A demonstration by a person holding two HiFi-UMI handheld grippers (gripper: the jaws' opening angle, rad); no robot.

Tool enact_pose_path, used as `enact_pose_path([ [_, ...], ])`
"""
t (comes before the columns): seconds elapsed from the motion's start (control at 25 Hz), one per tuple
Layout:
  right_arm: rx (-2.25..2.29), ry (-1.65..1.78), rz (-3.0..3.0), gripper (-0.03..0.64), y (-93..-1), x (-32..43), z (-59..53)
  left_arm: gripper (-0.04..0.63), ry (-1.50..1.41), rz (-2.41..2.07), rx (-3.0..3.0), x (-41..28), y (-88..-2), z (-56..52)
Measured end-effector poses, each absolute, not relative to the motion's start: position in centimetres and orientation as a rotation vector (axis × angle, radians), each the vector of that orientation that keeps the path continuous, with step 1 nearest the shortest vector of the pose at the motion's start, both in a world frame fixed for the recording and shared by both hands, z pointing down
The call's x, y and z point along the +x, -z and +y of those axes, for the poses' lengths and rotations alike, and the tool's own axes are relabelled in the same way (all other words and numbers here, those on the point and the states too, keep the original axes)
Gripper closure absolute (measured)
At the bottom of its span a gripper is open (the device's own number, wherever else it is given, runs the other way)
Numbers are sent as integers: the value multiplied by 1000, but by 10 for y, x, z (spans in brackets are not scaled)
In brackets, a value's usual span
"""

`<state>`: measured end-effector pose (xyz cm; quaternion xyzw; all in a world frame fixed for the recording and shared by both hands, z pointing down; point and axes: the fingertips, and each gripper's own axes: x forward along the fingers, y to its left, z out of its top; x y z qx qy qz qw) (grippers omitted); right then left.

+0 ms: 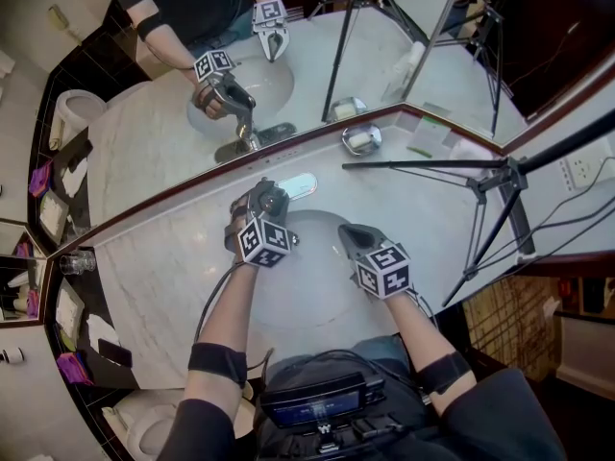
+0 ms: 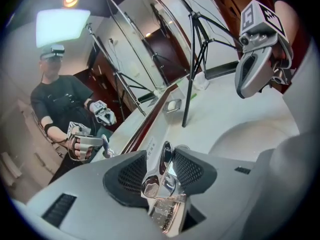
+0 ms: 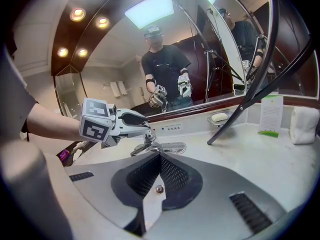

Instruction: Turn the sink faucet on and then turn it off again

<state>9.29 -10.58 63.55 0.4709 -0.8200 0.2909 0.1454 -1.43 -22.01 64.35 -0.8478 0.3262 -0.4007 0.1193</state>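
The chrome faucet [image 1: 296, 186] stands at the back of the white sink basin [image 1: 317, 286]. In the left gripper view its lever handle [image 2: 161, 179] lies between my left gripper's [image 2: 166, 156] black pads, which press on it from both sides. In the head view the left gripper [image 1: 264, 200] sits on top of the faucet. My right gripper [image 1: 344, 234] hangs over the basin to the right, jaws shut and empty. From the right gripper view [image 3: 160, 158] I see the faucet spout [image 3: 167, 147] just beyond the tips. I cannot make out any water stream.
A wall mirror runs behind the marble counter [image 1: 163, 277]. A soap dish [image 1: 361, 139] sits at the back right. Black tripod legs [image 1: 500, 176] stand on the counter's right side. A glass [image 1: 77, 260] is at the far left; a card [image 3: 272, 115] and folded towel [image 3: 304, 125] at the right.
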Motion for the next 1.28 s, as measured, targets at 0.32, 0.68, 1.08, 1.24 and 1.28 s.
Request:
enact_pose_path([
  [0.32, 1347, -830, -2375, 597, -631, 89, -108, 426, 1147, 1027, -2546, -22, -638, -226],
  [0.68, 1332, -834, -2389, 597, -631, 83, -107, 503, 1156, 1057, -2596, -17, -643, -215],
  [1.08, 1296, -807, -2422, 597, -621, 67, -111, 592, 1126, 1092, -2579, -34, -620, -188],
  [1.24, 1282, -793, -2431, 597, -618, 61, -111, 592, 1085, 1228, -2639, -55, -607, -175],
  [1.28, 1277, -788, -2433, 597, -617, 59, -110, 592, 1071, 1261, -2655, -60, -605, -170],
])
